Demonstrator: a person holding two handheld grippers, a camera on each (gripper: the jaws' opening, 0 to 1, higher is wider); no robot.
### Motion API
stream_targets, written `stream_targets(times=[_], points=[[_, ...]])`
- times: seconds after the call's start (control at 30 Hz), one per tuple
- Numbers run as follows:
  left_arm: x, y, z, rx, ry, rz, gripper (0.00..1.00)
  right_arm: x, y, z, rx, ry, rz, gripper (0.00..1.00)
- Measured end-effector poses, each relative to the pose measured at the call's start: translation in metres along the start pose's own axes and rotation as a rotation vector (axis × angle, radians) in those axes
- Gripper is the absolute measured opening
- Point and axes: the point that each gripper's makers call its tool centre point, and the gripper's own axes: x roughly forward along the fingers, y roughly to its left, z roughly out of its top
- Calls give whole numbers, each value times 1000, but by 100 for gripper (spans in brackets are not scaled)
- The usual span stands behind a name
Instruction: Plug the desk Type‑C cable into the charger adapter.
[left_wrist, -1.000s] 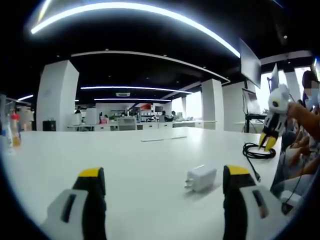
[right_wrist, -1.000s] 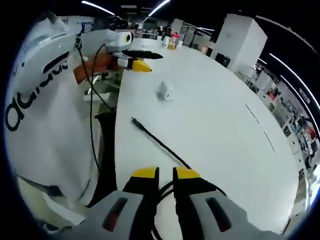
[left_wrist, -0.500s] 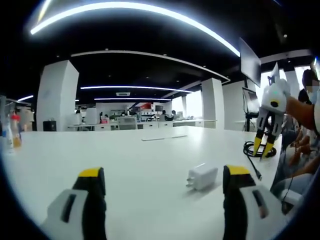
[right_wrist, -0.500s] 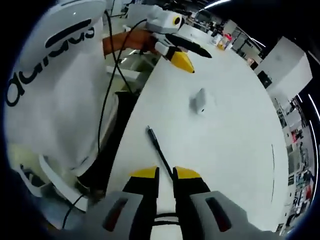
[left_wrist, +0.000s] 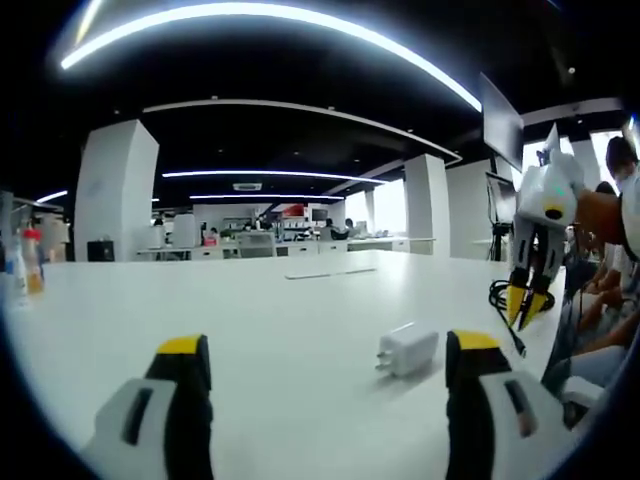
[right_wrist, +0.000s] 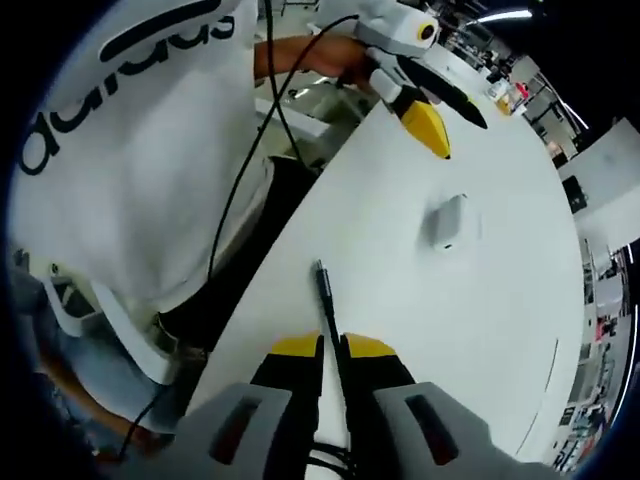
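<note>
The smooth white desk (left_wrist: 300, 330) carries a small, boxy white charger adapter (left_wrist: 408, 350), lying between the wide-apart yellow-tipped jaws of the left hand-held gripper (left_wrist: 325, 350). The right hand-held gripper (right_wrist: 330, 347) pinches the thin black Type-C cable (right_wrist: 325, 300), its plug end resting on the desk near the adapter.

White T-shirt with bold black lettering (right_wrist: 130, 140), thin black cable trailing across it (right_wrist: 262, 150), and grey-bodied tongs (right_wrist: 333, 352) with black jaws tipped in yellow.
</note>
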Motion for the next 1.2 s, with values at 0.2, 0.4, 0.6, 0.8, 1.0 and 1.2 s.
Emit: stream_targets(times=[0.2, 0.4, 0.6, 0.8, 1.0, 1.2], points=[[0, 0, 0, 0, 0, 0, 98, 3, -2, 0, -24, 22, 31, 5], [0, 0, -1, 3, 4, -1, 98, 6, 0, 2, -63, 48, 73, 4], [0, 1, -1, 5, 6, 0, 98, 8, 1, 3, -59, 48, 92, 2], [0, 0, -1, 6, 8, 0, 98, 10, 4, 1, -84, 72, 116, 3], [0, 0, -3, 2, 11, -2, 97, 10, 3, 2, -76, 70, 120, 2], [1, 0, -2, 9, 12, -7, 97, 10, -1, 3, 1, 36, 80, 2]])
